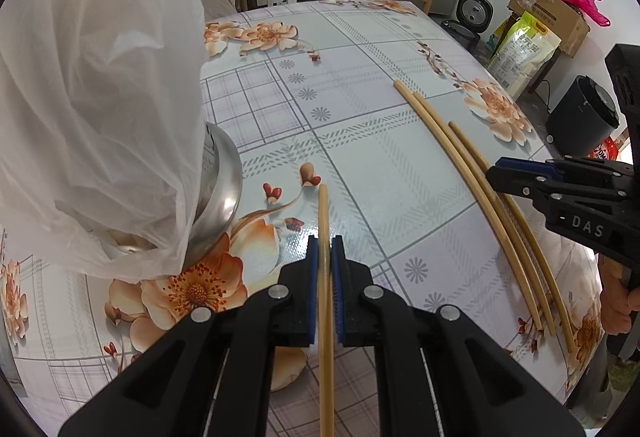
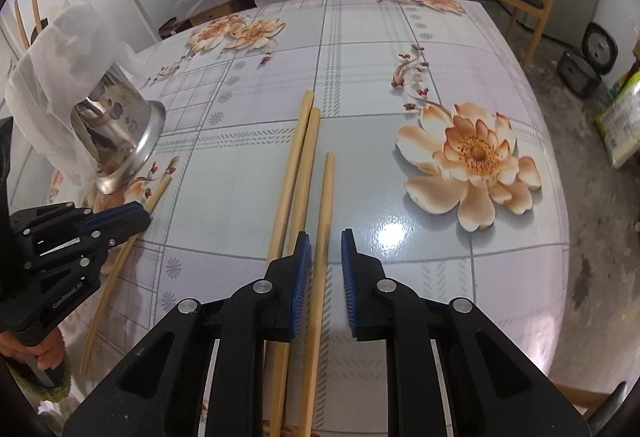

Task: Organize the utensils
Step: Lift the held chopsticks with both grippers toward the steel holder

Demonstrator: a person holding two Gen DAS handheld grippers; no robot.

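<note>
— Bamboo, pale: one long chopstick (image 1: 325, 301) clamped between the blue pads of the left gripper (image 1: 325, 253), tip over the floral tablecloth (image 1: 372, 165).

— Right gripper (image 2: 325, 249)?

— Jaws apart, one of three loose bamboo chopsticks (image 2: 308, 157) lying between them, pads not pressing on it.

— Holder?

— Perforated steel utensil holder (image 2: 120, 141) stands at the table's left, draped in a white plastic bag (image 1: 100, 97), well apart from the three.
</note>
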